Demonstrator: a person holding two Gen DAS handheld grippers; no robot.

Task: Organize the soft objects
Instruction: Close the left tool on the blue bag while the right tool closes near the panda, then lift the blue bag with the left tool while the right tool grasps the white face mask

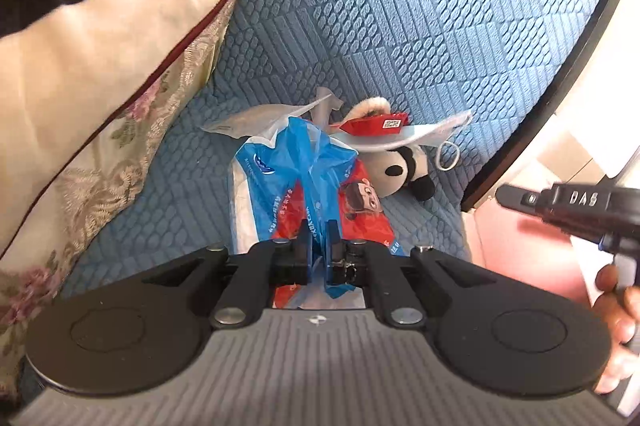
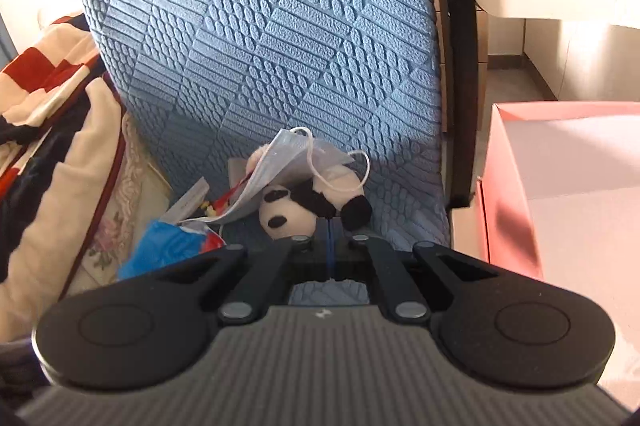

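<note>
I see bare seat open on my left, between the wrapped pack and the bedding. That bedding walls off the left side. Ahead, the chair back closes the way, and the panda lies against it with a mask draped over it, touching the pack's bag. To my right, the dark chair frame and the pink box stand just beside the seat edge; the box's inside is open from above.

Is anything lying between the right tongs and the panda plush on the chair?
Nothing visible blocks the near side: the right tongs are shut, directly in front of the panda plush. A face mask is draped over the plush's top, on the far side.
</note>
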